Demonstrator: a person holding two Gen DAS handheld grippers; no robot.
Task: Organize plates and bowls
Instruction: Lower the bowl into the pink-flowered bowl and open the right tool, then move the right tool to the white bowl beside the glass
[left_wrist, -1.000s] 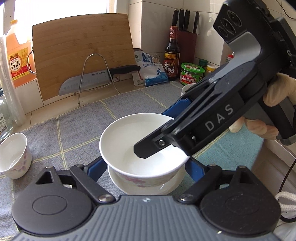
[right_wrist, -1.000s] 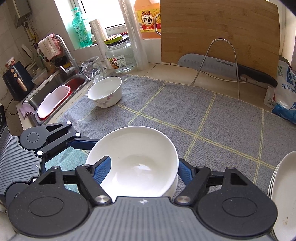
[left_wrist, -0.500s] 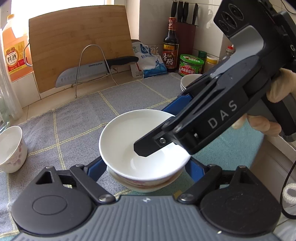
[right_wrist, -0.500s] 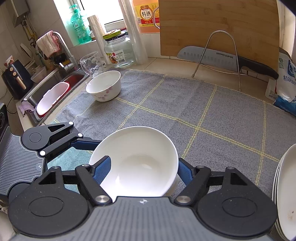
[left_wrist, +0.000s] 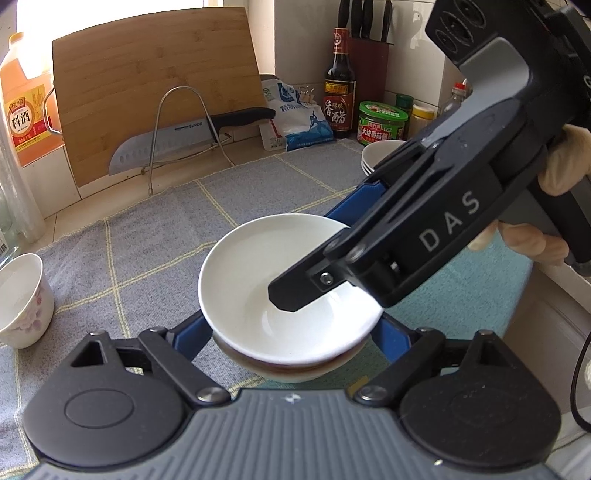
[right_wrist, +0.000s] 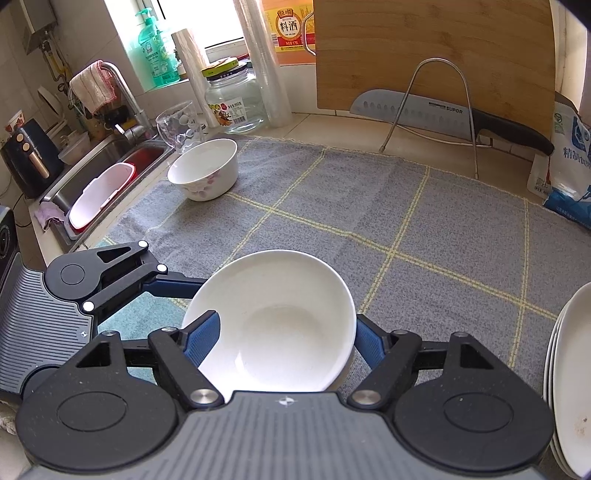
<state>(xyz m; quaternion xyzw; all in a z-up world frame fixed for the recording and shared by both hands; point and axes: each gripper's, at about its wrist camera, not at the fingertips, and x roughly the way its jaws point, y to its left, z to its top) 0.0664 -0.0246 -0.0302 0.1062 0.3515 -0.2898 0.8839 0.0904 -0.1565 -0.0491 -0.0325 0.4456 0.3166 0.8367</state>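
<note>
A plain white ceramic bowl (left_wrist: 258, 280) sits nested in a second white bowl (left_wrist: 291, 371), of which only a shadowed lower wall shows beneath its rim. The pair is near the front edge of the counter, over the grey cloth mat with yellow grid lines (right_wrist: 369, 206) and a teal cloth (left_wrist: 461, 291) beside it; whether the lower bowl rests on the cloth or is lifted cannot be told. The top bowl holds nothing.

The left gripper (left_wrist: 291, 332) has its blue-padded fingers (left_wrist: 190, 332) spread to either side of the stacked bowls, under the rim; actual contact is hidden, so whether it clamps them cannot be told. The right gripper (right_wrist: 284, 339) likewise straddles the bowl, its blue pads (right_wrist: 201, 338) close against the sides, and its grip cannot be judged either. A pale-gloved hand (left_wrist: 561, 162) holds its handle.

Toward the counter's left edge, by the steel sink (right_wrist: 110, 155), stands a white bowl with pink flower print (right_wrist: 205, 170), apparently empty. A stack of white plates (right_wrist: 569, 369) lies at the right edge, cut off by the frame. At the back, a bamboo cutting board (right_wrist: 436, 48) leans against the wall with a black-handled kitchen knife (right_wrist: 443, 112) resting on a wire stand (right_wrist: 439, 74).
</note>
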